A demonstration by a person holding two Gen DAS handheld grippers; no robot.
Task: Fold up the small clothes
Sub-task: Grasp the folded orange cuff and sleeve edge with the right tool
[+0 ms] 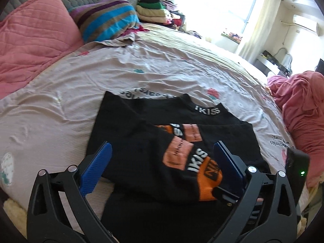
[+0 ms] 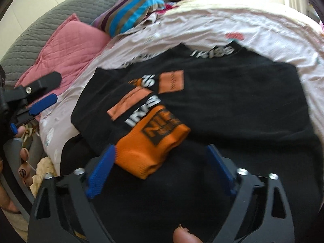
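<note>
A black top [image 1: 141, 117] with a white "IKISS" collar lies flat on the bed, also in the right wrist view [image 2: 232, 93]. One sleeve with orange patches and an orange cuff [image 1: 208, 184] is folded across its body; the cuff shows too in the right wrist view [image 2: 154, 151]. My left gripper [image 1: 162, 154] is open, its blue fingers on either side of the sleeve, holding nothing. My right gripper [image 2: 162, 158] is open over the orange cuff and the near hem. The left gripper also shows at the left edge of the right wrist view [image 2: 42, 95].
The bedsheet [image 1: 101, 77] is pale pink with flower prints. A pink pillow [image 1: 34, 36] and a striped pillow [image 1: 107, 20] lie at the head. Folded clothes [image 1: 151, 10] are stacked beyond. A pink blanket [image 1: 303, 109] is heaped at the right.
</note>
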